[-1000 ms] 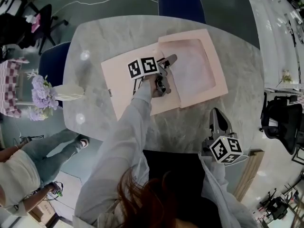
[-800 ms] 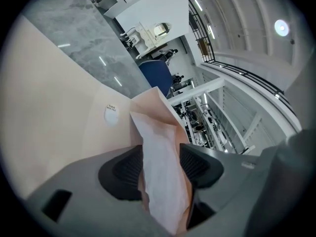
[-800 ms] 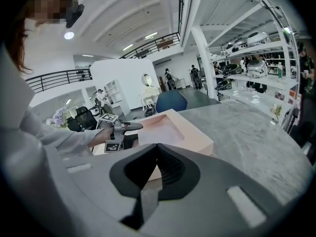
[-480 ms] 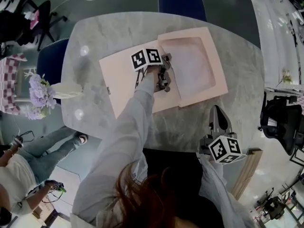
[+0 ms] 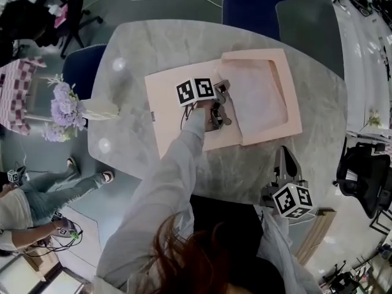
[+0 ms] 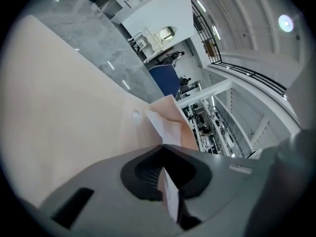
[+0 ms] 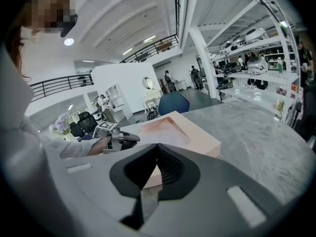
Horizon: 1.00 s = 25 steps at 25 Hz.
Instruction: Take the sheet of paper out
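Note:
A pink folder point(image 5: 171, 106) lies open on the marble table point(image 5: 294, 35), its framed half point(image 5: 293, 97) to the right. My left gripper point(image 5: 222, 110) sits at the fold between the two halves. In the left gripper view it is shut point(image 6: 167, 181) on the edge of a thin white sheet of paper point(image 6: 164, 125), which runs up from the jaws toward the pink flap point(image 6: 174, 111). My right gripper point(image 5: 286, 159) rests apart at the table's near edge, shut with nothing in it point(image 7: 157, 147).
A vase of purple flowers point(image 5: 68, 109) stands at the table's left edge. Blue chairs are at the far side point(image 5: 254, 2) and the left point(image 5: 82, 66). A person point(image 5: 27, 201) stands on the floor at the lower left.
The left gripper's jaws, spread wide over the fold a second ago, have come together on the sheet's edge. The right gripper has stayed put.

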Each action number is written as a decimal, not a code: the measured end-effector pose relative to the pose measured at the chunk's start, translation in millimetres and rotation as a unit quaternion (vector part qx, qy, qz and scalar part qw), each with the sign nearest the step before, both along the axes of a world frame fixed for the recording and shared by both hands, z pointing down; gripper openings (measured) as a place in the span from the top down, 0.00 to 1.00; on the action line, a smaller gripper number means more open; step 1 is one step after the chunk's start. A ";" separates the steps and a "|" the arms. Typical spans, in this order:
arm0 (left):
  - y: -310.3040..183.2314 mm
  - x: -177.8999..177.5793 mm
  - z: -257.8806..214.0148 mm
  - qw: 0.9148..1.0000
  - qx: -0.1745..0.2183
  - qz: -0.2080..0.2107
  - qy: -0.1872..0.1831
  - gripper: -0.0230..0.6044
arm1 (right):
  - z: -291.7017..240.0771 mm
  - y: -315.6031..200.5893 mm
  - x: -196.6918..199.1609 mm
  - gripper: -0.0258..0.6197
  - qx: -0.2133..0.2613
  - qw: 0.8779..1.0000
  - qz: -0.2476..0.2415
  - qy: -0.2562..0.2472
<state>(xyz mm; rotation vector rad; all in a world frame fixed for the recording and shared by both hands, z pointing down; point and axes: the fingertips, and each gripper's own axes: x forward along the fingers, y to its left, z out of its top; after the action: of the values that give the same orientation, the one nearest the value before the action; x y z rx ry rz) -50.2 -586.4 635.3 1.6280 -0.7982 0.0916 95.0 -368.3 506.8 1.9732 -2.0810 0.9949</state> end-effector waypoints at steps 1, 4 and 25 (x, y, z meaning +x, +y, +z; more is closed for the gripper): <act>1.5 -4.7 -3.2 1.000 0.003 -0.003 0.003 0.95 | 0.1 -0.8 -2.2 0.94 0.000 1.000 -0.004 0.001; 4.5 -20.9 -11.3 1.000 0.014 -0.007 -0.003 0.95 | -2.3 -3.8 -8.6 0.94 0.003 1.000 -0.014 0.003; 56.4 -158.8 -74.6 0.989 0.108 -0.070 -0.074 0.95 | -26.7 -16.9 -48.9 0.94 0.041 0.997 -0.071 0.011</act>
<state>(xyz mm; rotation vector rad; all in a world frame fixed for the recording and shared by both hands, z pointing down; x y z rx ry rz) -209.0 -529.9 560.8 1.7776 -1.0650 0.0260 46.0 -385.2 480.0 1.8315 -2.2471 0.8727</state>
